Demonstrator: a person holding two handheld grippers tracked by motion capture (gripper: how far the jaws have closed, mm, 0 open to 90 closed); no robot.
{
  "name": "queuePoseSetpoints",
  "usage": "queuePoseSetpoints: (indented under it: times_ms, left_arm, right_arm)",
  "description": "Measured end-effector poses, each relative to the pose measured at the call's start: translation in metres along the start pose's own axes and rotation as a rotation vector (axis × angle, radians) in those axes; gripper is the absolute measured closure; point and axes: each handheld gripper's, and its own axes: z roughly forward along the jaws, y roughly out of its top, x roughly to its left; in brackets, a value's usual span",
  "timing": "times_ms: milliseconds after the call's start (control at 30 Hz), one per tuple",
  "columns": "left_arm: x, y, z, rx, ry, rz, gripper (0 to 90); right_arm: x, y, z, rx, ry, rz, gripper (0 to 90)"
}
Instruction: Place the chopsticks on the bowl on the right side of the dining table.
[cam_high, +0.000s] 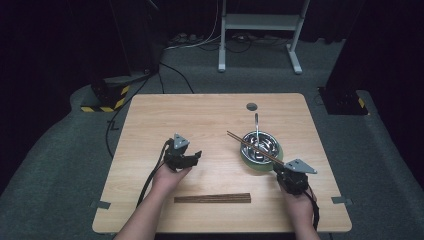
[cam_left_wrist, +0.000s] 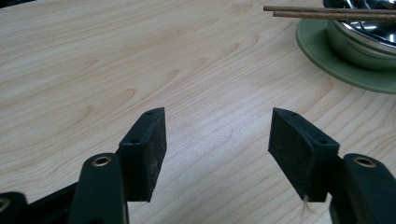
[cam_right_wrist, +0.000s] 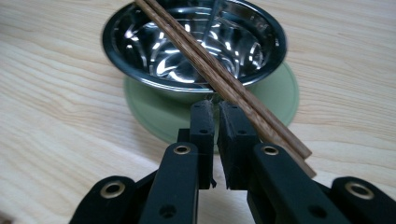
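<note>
A steel bowl (cam_high: 261, 145) stands on a green plate (cam_high: 246, 159) right of the table's middle. A metal utensil (cam_high: 256, 122) leans in the bowl with its handle pointing away. A pair of brown chopsticks (cam_high: 252, 147) lies slantwise across the bowl's rim. In the right gripper view the chopsticks (cam_right_wrist: 210, 60) run over the bowl (cam_right_wrist: 154, 51) and pass above the right-hand finger (cam_right_wrist: 238, 130). My right gripper (cam_right_wrist: 216, 112) is shut with nothing between its jaws, right at the plate's (cam_right_wrist: 149, 109) near edge. My left gripper (cam_left_wrist: 217, 149) is open over bare wood, left of the plate (cam_left_wrist: 345, 70).
A second pair of chopsticks (cam_high: 212, 198) lies flat near the table's front edge, between my two hands. A round grey hole (cam_high: 251, 106) sits in the tabletop behind the bowl. A white stand (cam_high: 260, 30) and cables are on the floor beyond the table.
</note>
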Motion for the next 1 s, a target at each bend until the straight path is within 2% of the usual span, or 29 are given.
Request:
queuePoseSetpoints:
  times_ms: [167, 267, 333, 500, 567, 733, 1000]
  left_arm:
    - [-0.003, 0.003, 0.005, 0.002, 0.026, 0.011, 47.0]
    - [-0.004, 0.006, 0.008, 0.004, 0.040, 0.017, 49.4]
    - [-0.006, 0.008, 0.011, -0.001, 0.048, 0.007, 49.9]
    - [-0.010, 0.016, 0.018, -0.011, 0.061, 0.013, 50.9]
    - [-0.015, 0.021, 0.023, -0.023, 0.061, 0.026, 50.8]
    - [-0.023, 0.026, 0.034, -0.017, 0.066, 0.039, 51.0]
    - [-0.024, 0.028, 0.044, -0.036, 0.086, 0.022, 52.8]
  right_arm:
    - [-0.010, 0.002, 0.004, 0.010, -0.016, 0.014, 83.7]
    - [-0.014, 0.003, 0.005, 0.009, -0.022, 0.017, 83.6]
    - [-0.017, 0.005, 0.005, 0.009, -0.027, 0.017, 83.6]
    - [-0.025, 0.008, 0.007, 0.010, -0.036, 0.016, 83.5]
    - [-0.031, 0.010, 0.009, 0.015, -0.043, 0.016, 83.5]
    - [-0.042, 0.013, 0.011, 0.018, -0.058, 0.025, 83.4]
    - [-0.051, 0.018, 0.016, 0.023, -0.069, 0.019, 83.4]
